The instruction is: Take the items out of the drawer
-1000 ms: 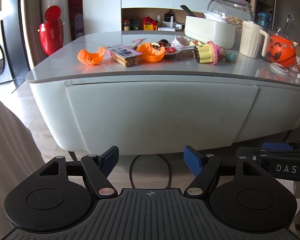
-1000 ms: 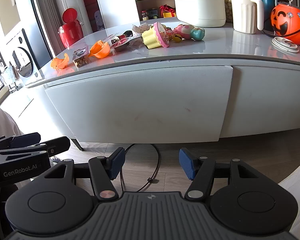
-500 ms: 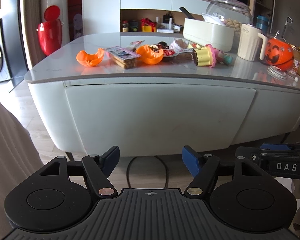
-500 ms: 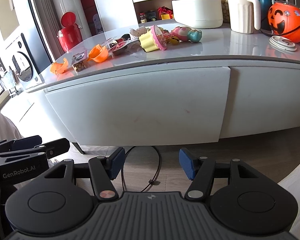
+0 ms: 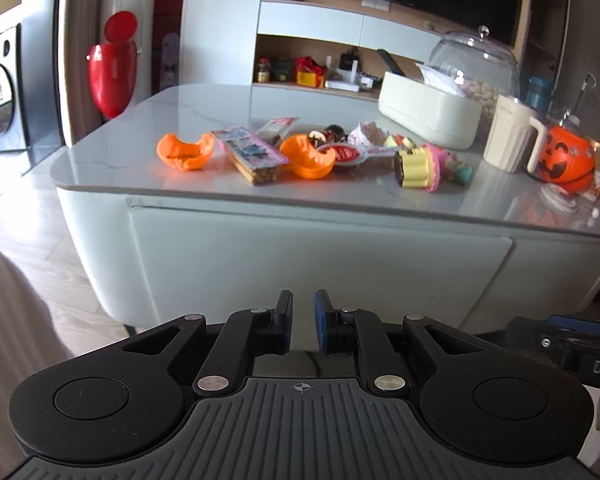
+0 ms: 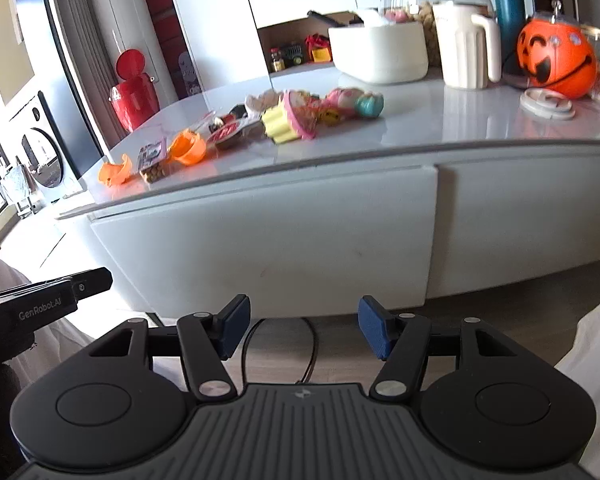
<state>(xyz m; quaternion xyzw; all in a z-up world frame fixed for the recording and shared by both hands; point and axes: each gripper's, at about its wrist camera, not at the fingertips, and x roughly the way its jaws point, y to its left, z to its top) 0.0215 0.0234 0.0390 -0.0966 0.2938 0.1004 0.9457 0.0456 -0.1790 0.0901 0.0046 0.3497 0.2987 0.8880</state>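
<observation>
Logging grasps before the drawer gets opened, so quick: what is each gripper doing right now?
Left gripper: jaws have just been closing, nearly shut, nothing between them.
Right gripper: open, empty.

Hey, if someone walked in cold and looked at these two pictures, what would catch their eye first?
Probably the orange pumpkin bucket grinning at the right end of the counter, beside a cream jug. Next, the bright litter of toys and snack packets mid-counter, including two orange shells and a yellow and pink toy cupcake. Below them the white drawer front is closed, and a red bin stands behind on the left.
</observation>
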